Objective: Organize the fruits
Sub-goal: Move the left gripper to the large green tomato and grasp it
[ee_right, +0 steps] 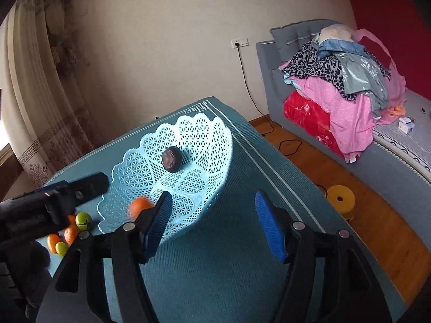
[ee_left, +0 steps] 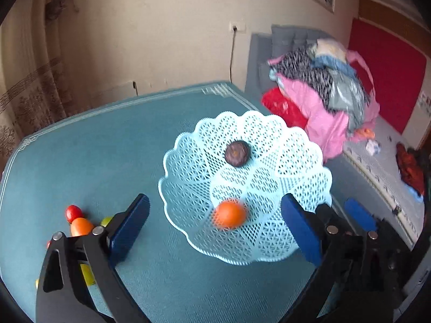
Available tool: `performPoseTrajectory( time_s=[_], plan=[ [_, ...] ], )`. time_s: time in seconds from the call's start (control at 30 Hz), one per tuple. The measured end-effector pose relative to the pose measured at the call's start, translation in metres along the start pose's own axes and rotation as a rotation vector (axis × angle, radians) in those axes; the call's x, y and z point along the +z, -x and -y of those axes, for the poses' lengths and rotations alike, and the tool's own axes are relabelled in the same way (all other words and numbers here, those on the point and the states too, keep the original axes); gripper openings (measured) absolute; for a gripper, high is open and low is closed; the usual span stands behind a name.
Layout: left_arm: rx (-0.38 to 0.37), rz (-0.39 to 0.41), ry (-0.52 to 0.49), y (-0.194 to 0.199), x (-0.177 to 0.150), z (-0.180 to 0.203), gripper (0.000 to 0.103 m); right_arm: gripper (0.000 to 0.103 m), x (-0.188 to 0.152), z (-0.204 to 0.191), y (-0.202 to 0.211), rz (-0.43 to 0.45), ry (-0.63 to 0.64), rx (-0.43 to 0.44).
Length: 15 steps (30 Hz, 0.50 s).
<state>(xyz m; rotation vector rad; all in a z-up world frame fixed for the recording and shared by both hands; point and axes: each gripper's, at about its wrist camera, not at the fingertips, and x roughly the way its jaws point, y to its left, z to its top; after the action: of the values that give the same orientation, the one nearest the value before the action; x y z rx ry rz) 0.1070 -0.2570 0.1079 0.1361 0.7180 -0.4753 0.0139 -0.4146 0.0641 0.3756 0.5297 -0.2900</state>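
Observation:
A pale blue lattice basket stands on the teal tablecloth. Inside it lie a dark brown round fruit and a blurred orange near the front wall. My left gripper hangs open wide just above that orange, with nothing between its pads. My right gripper is open over the basket's near right rim and holds nothing. Loose fruit lies left of the basket: a red tomato, oranges and green fruits, partly hidden by the left gripper.
The table's right edge drops to a wooden floor with a yellow stool and a black cable. A grey bed with a pile of clothes stands beyond. Curtains hang at the left.

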Motion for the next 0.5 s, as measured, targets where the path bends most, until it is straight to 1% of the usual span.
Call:
performPoseTrajectory(
  time_s=[0.07, 0.23, 0.33, 0.5],
  plan=[
    [0.026, 0.007, -0.009, 0.003, 0.0, -0.003, 0.099, 0.066, 0.0, -0.001, 0.001, 0.003, 0.002, -0.003],
    [0.113, 0.042, 0.008, 0.021, -0.004, -0.029, 0.1, 0.066, -0.002, -0.008, 0.007, 0.016, 0.015, -0.001],
    [0.189, 0.059, 0.031, 0.035, -0.011, -0.053, 0.101, 0.066, -0.005, -0.016, 0.011, 0.011, 0.028, 0.014],
    [0.285, 0.061, 0.079, 0.056, -0.028, -0.099, 0.101, 0.069, -0.016, -0.039, 0.018, -0.005, 0.075, 0.053]
  ],
)
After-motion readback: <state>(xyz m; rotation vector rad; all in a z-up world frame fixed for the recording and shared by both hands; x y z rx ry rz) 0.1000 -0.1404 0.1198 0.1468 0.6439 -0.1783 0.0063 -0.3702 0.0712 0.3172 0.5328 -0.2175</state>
